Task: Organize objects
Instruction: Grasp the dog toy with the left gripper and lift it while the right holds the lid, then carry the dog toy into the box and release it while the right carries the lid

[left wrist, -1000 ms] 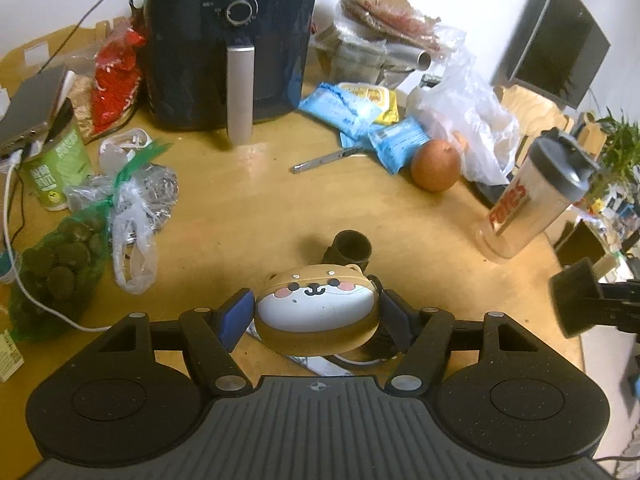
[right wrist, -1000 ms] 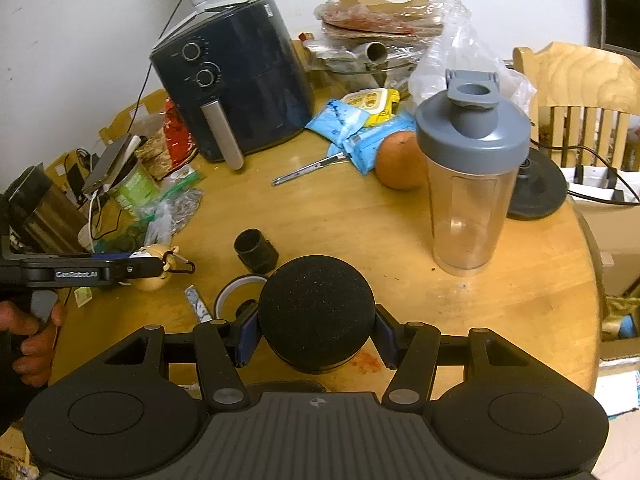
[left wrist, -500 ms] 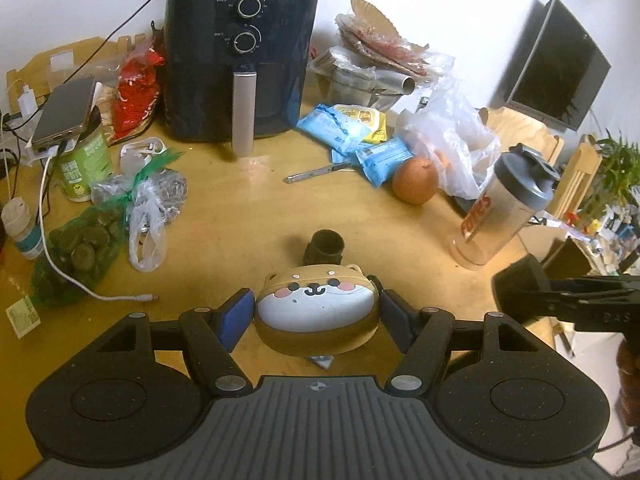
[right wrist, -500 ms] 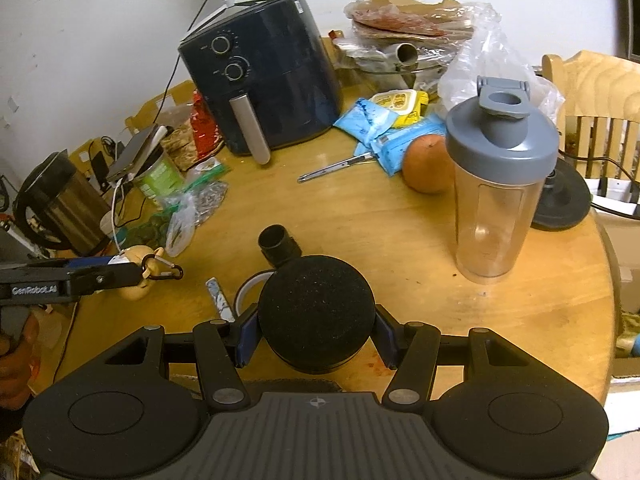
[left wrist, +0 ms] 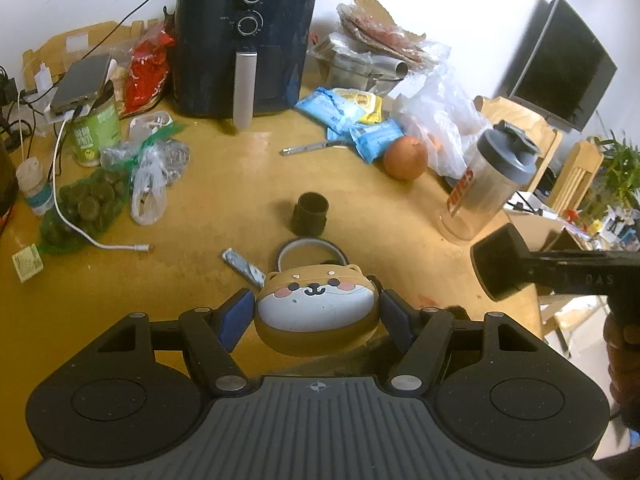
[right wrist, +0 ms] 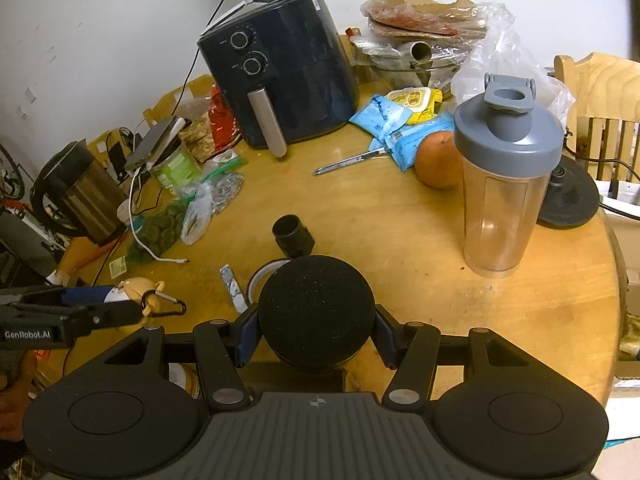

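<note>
My left gripper (left wrist: 316,314) is shut on a brown-and-white dog-face case (left wrist: 316,300), held off the round wooden table (left wrist: 224,200). In the right wrist view the same case (right wrist: 134,286) shows at the far left, a black carabiner (right wrist: 170,307) dangling from it, with the left gripper (right wrist: 120,300) around it. My right gripper (right wrist: 316,330) is shut on a black round foam-topped puck (right wrist: 316,304). The left wrist view catches that puck (left wrist: 496,266) at the right edge, beyond the table rim.
On the table below lie a black short tube (left wrist: 310,216), a tape roll (left wrist: 308,250) and a small wrapper (left wrist: 242,266). A dark air fryer (left wrist: 244,40), snack packets (left wrist: 340,110), an orange (left wrist: 404,152) and a shaker bottle (right wrist: 504,184) stand farther back. Bags and a cable crowd the left.
The left gripper has drawn back and risen with the dog case, so the table's things look smaller. The right gripper and its puck have hardly moved.
</note>
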`<state>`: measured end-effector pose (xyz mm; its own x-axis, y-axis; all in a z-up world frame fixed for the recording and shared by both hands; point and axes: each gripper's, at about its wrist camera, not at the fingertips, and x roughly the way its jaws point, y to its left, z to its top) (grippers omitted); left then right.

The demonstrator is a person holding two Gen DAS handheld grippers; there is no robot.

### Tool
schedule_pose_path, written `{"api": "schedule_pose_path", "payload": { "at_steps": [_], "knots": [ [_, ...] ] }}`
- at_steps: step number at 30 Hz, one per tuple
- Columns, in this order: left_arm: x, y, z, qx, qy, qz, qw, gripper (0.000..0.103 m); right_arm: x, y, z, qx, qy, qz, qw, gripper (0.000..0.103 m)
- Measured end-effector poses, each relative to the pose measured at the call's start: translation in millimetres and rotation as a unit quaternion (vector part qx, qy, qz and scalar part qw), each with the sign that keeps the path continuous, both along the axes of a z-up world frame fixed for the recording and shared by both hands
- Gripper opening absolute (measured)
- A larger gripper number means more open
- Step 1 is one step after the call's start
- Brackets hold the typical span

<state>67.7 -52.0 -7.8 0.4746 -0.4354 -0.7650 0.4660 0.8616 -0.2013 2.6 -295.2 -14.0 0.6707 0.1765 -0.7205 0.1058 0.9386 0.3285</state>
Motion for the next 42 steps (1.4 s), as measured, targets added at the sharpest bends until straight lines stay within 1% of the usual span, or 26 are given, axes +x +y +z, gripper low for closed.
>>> {"api": "schedule_pose_path", "payload": {
  "at_steps": [7, 15, 24, 33, 37, 42],
  "knots": [
    [-16.3, -0.5, 0.6, 0.002, 0.001, 0.005, 1.0, 0.068, -5.1, 5.1, 2.9, 0.0, -0.003, 0.023, 1.0, 0.06],
    [-35.5, 2.1, -3.5, 0.007, 0.008, 0.016, 0.9998, 0.068, -9.7, 7.2, 7.1, 0.0, -0.01, 0.036, 0.999, 0.06],
    [-55.5, 3.3, -18.0, 0.016, 0.034, 0.026, 0.9989, 0.068, -18.0, 12.0, 1.6, 0.009, 0.0, 0.051, 0.999, 0.06],
    [-65.1, 6.6, -33.5, 0.047, 0.063, 0.046, 0.9958, 0.068, -27.2, 15.1, -2.0, 0.008, 0.012, 0.058, 0.998, 0.06],
    [-68.9, 10.8, -30.1, 0.033, 0.054, 0.051, 0.9967, 0.069, -31.2, 17.1, -2.6, 0.006, 0.016, 0.062, 0.998, 0.06],
    [-71.0, 12.6, -26.2, 0.034, 0.042, 0.061, 0.9967, 0.069, -32.6, 19.6, -2.2, 0.005, 0.018, 0.067, 0.998, 0.06]
  ]
}}
